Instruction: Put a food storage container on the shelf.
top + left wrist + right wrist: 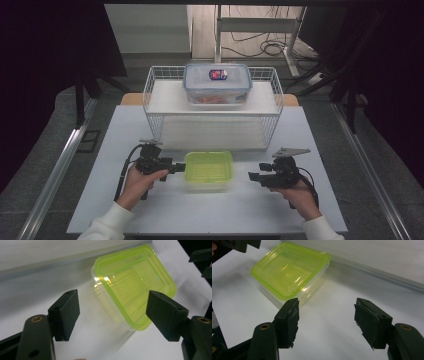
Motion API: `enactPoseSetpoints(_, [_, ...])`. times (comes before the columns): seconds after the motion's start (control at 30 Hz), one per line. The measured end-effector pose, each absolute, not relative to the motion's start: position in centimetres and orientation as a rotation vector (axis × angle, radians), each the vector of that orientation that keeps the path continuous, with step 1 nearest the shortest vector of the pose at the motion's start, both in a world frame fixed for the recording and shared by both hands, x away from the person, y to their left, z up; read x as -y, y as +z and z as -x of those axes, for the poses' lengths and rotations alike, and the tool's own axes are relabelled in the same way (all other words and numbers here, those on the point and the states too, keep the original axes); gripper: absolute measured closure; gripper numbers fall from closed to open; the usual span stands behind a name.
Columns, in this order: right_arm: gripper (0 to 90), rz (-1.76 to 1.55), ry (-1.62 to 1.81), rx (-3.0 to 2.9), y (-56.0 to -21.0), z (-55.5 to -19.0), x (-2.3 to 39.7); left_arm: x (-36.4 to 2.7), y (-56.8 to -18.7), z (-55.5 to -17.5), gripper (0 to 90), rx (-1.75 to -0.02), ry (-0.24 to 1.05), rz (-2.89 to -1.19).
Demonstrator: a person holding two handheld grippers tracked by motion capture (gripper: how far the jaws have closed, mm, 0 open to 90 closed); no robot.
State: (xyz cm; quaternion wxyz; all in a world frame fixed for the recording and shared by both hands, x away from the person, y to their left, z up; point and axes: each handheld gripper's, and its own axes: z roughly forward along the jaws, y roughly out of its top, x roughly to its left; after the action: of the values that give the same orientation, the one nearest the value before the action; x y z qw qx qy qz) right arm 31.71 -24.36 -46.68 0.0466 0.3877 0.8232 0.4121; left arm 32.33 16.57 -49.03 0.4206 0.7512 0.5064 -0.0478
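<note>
Green-lidded tub (pixel 209 168) lies between both spread grippers, long axis across; left gripper (pixel 178 166) seemingly nearer than right gripper (pixel 251 176)

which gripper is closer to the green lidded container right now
Left. The left gripper sits right at the green-lidded container's left edge; the right gripper hangs off its right side with a clear gap.
</note>
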Motion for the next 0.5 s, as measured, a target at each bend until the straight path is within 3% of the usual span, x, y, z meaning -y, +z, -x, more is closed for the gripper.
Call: enactPoseSetpoints(0.5, [36.2,-1.18,1.312,-2.514,-46.3,-32.4,22.5,-14.6,-50.5,-33.5,41.5,-1.296,-0.196,-1.906])
